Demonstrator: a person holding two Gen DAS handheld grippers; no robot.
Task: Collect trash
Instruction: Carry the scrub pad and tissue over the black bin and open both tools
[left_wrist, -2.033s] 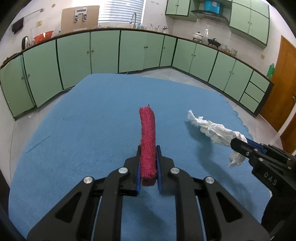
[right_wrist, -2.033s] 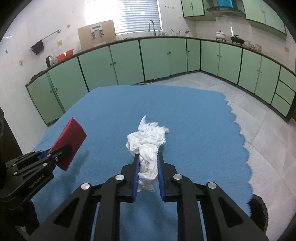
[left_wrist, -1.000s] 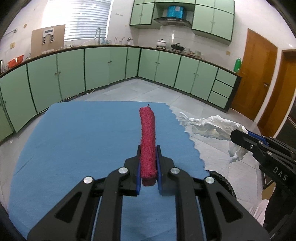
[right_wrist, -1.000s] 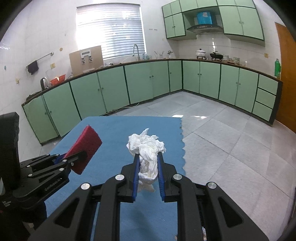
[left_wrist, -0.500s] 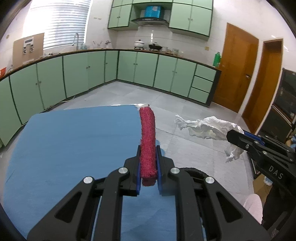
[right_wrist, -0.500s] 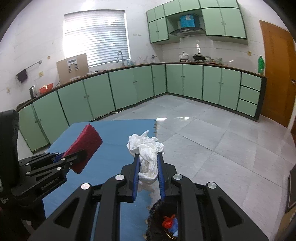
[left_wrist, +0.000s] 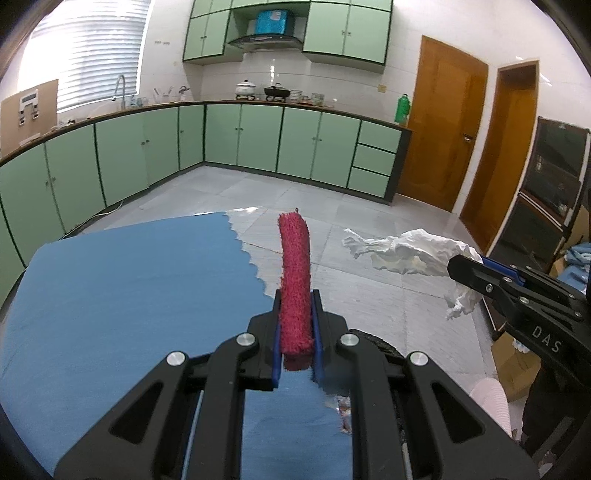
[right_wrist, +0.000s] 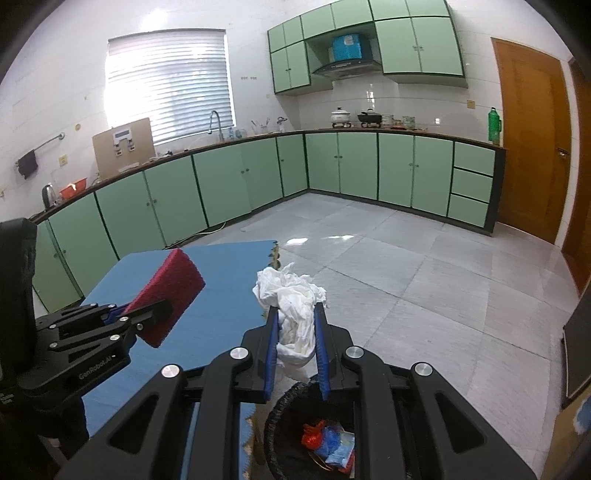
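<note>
Left gripper (left_wrist: 295, 343) clamps a coarse, flat red scouring pad (left_wrist: 294, 280) edge-on. Right gripper (right_wrist: 295, 350) clamps crumpled white tissue (right_wrist: 295, 314) above a black mesh bin (right_wrist: 284, 439), right of the blue table cloth (left_wrist: 129, 288).

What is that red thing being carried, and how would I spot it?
Find the blue table in the green kitchen. Above its edge, the left gripper clamps a red scrubbing pad between its fingers. Its fuzzy flat slab differs from the crumpled white paper beside it.
</note>
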